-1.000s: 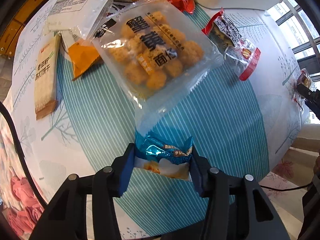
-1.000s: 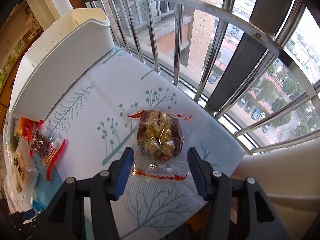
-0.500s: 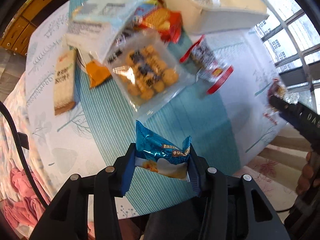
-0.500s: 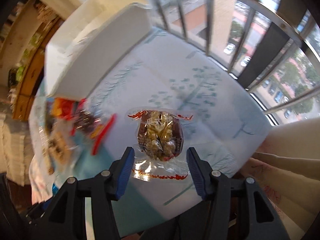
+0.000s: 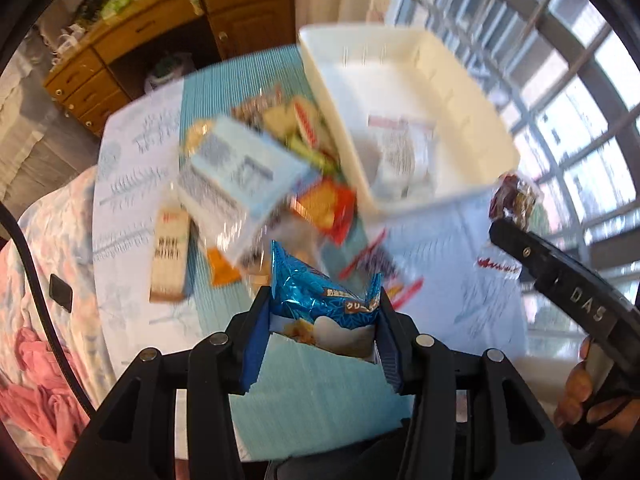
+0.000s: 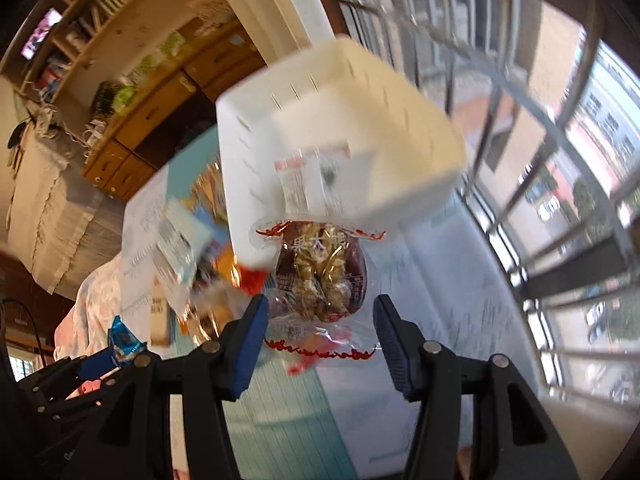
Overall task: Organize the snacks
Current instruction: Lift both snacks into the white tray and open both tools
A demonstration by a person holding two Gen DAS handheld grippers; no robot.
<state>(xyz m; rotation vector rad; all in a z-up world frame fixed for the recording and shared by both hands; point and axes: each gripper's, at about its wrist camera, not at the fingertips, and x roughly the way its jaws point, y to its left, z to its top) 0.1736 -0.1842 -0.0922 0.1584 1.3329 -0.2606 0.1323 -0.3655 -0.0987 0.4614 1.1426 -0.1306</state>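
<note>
Blue-padded fingers (image 5: 256, 340) of your left gripper (image 5: 322, 334) sit partly closed, pinching a shiny blue foil snack packet (image 5: 320, 296) from both sides; the packet's crimped top sticks up past the fingertips, clear of the table. Your right gripper (image 6: 320, 330) stands roughly half open, a clear-wrapped packet of brown walnut-like pieces with red zigzag trim (image 6: 322, 276) hanging between its fingers. The crinkled wrapper edge reaches the left pad; contact on the right pad is not visible, yet the packet is off the table, so you have it held.

In the left wrist view that same walnut packet (image 5: 516, 200) shows at the tip of your right gripper (image 5: 520, 236), just beside the near corner of the white rectangular plastic bin (image 5: 472, 92). Your hand (image 5: 588, 396) grips the handle at lower right.

The bin stands on the pale tablecloth with tree print and teal striped centre (image 5: 132, 184). One clear wrapper with a red-edged label (image 5: 400, 148) lies inside it.

Left of the bin, a loose heap of snacks on the cloth, blurred: a large clear bag with a pale blue label (image 5: 240, 172), a red-orange cracker pack (image 5: 328, 204), a long beige biscuit bar (image 5: 170, 256), a small orange sachet (image 5: 222, 268). A wooden drawer cabinet (image 5: 160, 32) stands beyond the table.
</note>
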